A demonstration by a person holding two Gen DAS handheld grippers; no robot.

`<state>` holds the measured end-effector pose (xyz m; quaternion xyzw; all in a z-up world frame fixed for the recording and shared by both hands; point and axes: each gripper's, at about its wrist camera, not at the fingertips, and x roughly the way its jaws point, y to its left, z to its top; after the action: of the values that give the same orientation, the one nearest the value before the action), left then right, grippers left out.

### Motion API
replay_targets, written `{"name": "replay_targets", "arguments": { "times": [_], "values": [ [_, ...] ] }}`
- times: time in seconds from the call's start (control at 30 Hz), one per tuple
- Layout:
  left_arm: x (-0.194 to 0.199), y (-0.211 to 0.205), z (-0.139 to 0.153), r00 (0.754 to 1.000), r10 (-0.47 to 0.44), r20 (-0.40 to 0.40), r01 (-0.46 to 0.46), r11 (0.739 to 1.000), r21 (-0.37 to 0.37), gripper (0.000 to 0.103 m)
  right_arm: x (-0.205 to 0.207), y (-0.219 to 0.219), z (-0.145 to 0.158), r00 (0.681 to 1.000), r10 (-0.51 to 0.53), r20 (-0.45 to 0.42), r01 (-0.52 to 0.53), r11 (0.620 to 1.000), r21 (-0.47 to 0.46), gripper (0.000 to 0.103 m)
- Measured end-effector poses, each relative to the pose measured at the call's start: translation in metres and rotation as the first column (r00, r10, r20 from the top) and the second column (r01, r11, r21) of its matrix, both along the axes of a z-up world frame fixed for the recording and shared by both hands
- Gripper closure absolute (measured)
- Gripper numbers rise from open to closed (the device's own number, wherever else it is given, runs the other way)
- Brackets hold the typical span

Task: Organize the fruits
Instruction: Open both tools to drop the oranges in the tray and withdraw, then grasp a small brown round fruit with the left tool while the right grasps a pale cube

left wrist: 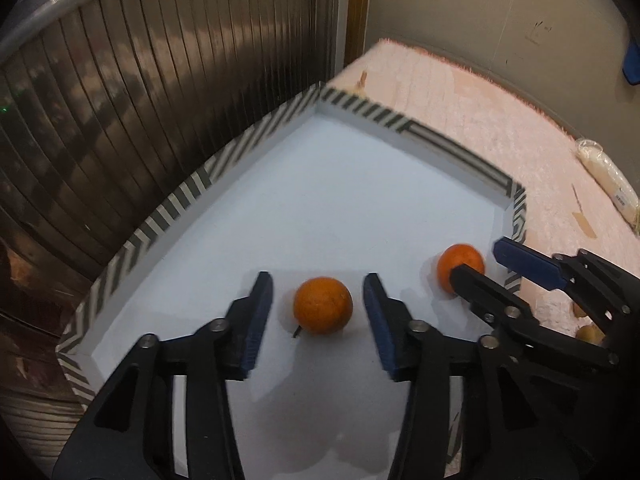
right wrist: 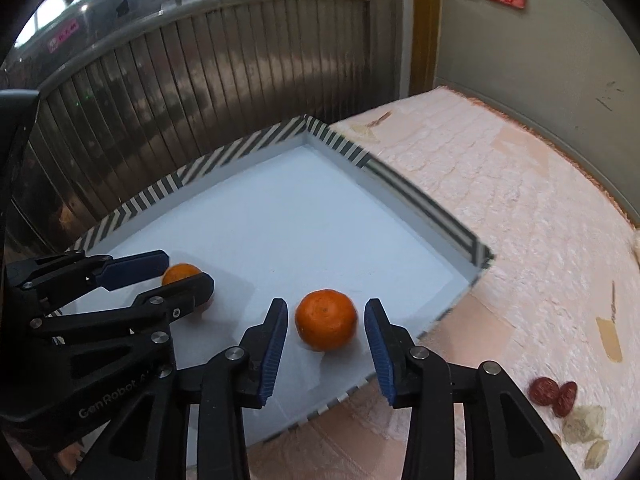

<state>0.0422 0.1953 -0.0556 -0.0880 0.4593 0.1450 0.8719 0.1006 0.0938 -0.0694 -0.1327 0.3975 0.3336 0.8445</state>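
Orange between tilted hand-held gripper jaws

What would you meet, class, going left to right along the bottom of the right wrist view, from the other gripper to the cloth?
Left gripper → small orange → right gripper around the larger orange → red dates

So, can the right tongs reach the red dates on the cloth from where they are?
Probably yes: the right tongs stand open around an orange, and the red dates lie uncovered on the cloth.

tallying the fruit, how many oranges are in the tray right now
2: one orange sits between the left gripper's fingers, the other orange between the right gripper's, both inside the tray.
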Motion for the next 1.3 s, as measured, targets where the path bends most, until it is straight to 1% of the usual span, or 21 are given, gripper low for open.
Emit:
{"name": "replay_targets", "arguments": {
  "times": [0.07,0.17,0.23,0.3,0.37,0.4,0.5,0.57,0.73,0.87,0.97,1.07,1.17,1.23,1.3],
  "values": [
    [-0.006,-0.002,0.008,1.000,-0.002,0.028,0.002,1.000,0.010,0.041,-0.005,-0.007,0.007,1.000,-0.007,0.008,0.007,1.000,0.020,0.063],
    [-0.015,-0.010,0.018,0.998,-0.016,0.062,0.014,0.999,0.029,0.039,-0.019,-0.026,0.020,0.999,-0.022,0.023,0.021,0.997,0.070,0.060],
    [-0.019,-0.017,0.024,0.996,-0.037,0.081,0.036,0.999,0.023,0.039,-0.026,-0.038,0.026,0.999,-0.033,0.034,0.030,0.996,0.084,0.059],
    [-0.022,-0.025,0.030,0.993,-0.062,0.096,0.061,0.998,0.008,0.039,-0.035,-0.055,0.033,0.997,-0.056,0.057,0.051,0.994,0.092,0.059],
    [-0.026,-0.032,0.035,0.989,-0.095,0.114,0.099,0.995,-0.023,0.039,-0.044,-0.071,0.040,0.994,-0.080,0.069,0.072,0.991,0.114,0.059],
    [-0.029,-0.036,0.037,0.986,-0.116,0.121,0.123,0.991,-0.052,0.038,-0.048,-0.081,0.043,0.993,-0.094,0.071,0.085,0.989,0.124,0.059],
    [-0.031,-0.049,0.041,0.976,-0.168,0.139,0.182,0.978,-0.097,0.037,-0.063,-0.116,0.048,0.985,-0.152,0.079,0.138,0.979,0.150,0.058],
    [-0.033,-0.061,0.043,0.969,-0.198,0.146,0.214,0.972,-0.102,0.035,-0.073,-0.138,0.047,0.980,-0.184,0.077,0.171,0.973,0.156,0.058],
    [-0.035,-0.099,0.044,0.948,-0.282,0.145,0.296,0.951,-0.088,0.035,-0.090,-0.191,0.035,0.958,-0.280,0.063,0.269,0.953,0.141,0.058],
    [-0.035,-0.129,0.039,0.928,-0.347,0.134,0.358,0.931,-0.073,0.035,-0.096,-0.240,0.022,0.926,-0.375,0.032,0.368,0.920,0.133,0.058],
    [-0.033,-0.150,0.033,0.914,-0.387,0.121,0.398,0.915,-0.075,0.035,-0.100,-0.269,0.015,0.905,-0.425,0.022,0.419,0.898,0.133,0.058],
    [-0.030,-0.169,0.026,0.901,-0.419,0.112,0.428,0.901,-0.076,0.035,-0.103,-0.290,0.011,0.885,-0.465,0.022,0.460,0.880,0.115,0.058],
    [-0.023,-0.187,0.018,0.884,-0.456,0.101,0.464,0.882,-0.078,0.035,-0.104,-0.308,0.010,0.870,-0.494,0.007,0.489,0.863,0.124,0.058],
    [-0.017,-0.195,0.012,0.874,-0.479,0.086,0.485,0.871,-0.078,0.035,-0.104,-0.312,0.010,0.868,-0.497,-0.004,0.493,0.859,0.138,0.058],
    [-0.012,-0.202,0.007,0.862,-0.501,0.073,0.506,0.860,-0.069,0.035,-0.103,-0.310,0.008,0.876,-0.482,-0.014,0.479,0.866,0.144,0.057]
  ]
}}
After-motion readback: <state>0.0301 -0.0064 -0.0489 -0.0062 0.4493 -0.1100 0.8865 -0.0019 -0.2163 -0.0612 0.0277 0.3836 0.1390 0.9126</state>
